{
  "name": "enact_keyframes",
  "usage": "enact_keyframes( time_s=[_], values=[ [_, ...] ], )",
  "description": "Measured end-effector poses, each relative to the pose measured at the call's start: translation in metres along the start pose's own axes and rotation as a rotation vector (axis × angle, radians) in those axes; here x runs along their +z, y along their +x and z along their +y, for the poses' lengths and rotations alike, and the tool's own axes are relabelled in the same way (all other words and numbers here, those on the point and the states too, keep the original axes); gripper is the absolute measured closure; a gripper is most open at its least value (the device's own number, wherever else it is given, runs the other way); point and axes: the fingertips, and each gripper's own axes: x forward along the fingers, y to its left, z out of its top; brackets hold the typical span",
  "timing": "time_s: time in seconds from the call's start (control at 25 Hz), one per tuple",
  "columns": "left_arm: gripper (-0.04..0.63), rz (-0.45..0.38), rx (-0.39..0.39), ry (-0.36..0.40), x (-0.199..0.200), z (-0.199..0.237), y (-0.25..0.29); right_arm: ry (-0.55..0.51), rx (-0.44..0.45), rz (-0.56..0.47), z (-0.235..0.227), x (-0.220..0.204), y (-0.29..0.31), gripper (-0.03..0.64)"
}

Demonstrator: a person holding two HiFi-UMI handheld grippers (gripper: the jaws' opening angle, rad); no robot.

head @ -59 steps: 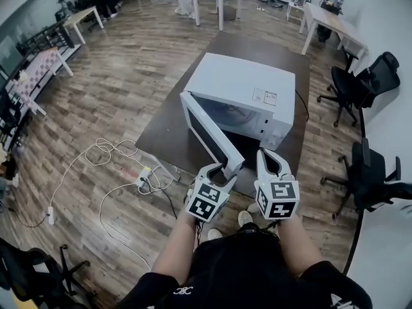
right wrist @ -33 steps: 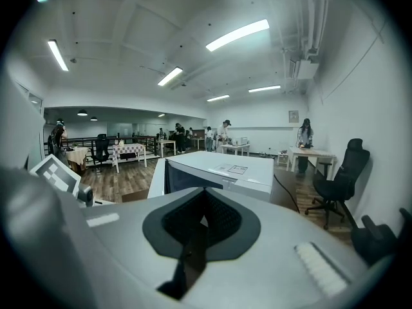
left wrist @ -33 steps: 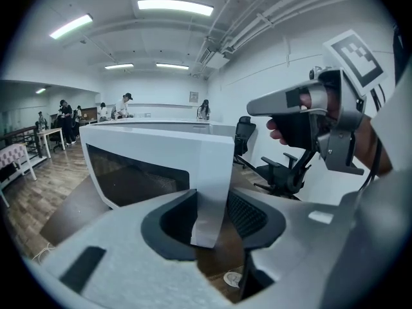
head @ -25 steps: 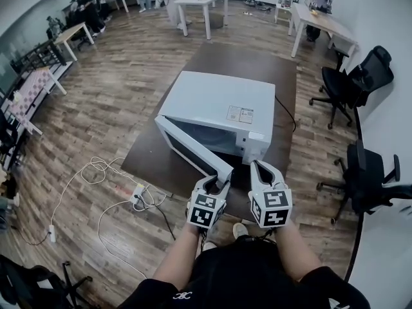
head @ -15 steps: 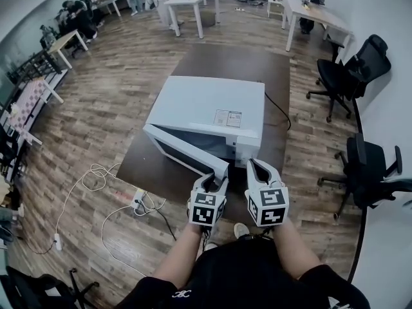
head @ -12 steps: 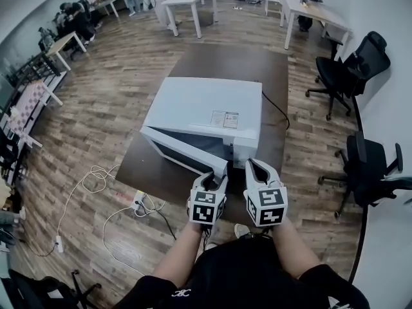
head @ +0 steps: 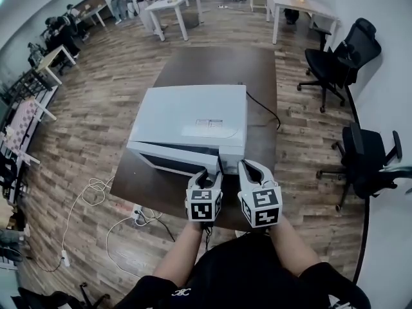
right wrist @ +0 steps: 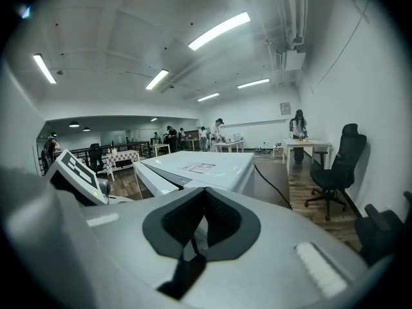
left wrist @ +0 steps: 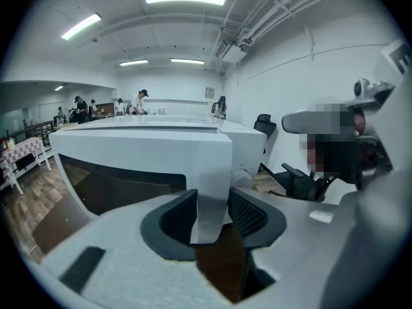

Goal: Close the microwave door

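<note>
Microwave casing looked like smooth white painted metal with a slight sheen. Microwave door had a dark glossy window. Tabletop was dark brown and matt. Floor was wood-look planks, satin. Left hand-held gripper and right hand-held gripper were matt grey plastic; pads black, ribbed.

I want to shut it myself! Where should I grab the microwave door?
Grip the door at its free right edge, far from the hinge on its left, coming from the front. It is a thin flat panel standing slightly ajar, so jaws fit across its thickness there. The left hand-held gripper holds that very edge.
</note>
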Motion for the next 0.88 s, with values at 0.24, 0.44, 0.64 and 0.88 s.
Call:
enact_keyframes(
  time_s=[0.24, 0.44, 0.64, 0.88],
  values=[
    [0.430, -0.004, 0.001, -0.009, 0.007, 0.000, 0.010, -0.005, 0.000, 0.007, -0.010, 0.001, 0.005, 0.607],
    [0.430, -0.017, -0.001, -0.005, 0.012, 0.001, 0.016, -0.009, 0.002, 0.017, -0.016, 0.002, 0.010, 0.607],
    [0.449, -0.007, -0.013, -0.014, 0.017, 0.001, 0.027, -0.015, 0.021, 0.021, -0.012, 0.002, 0.013, 0.607],
    [0.448, -0.021, -0.032, -0.053, 0.018, 0.001, 0.029, -0.024, 0.030, 0.025, -0.009, 0.001, 0.014, 0.607]
  ],
)
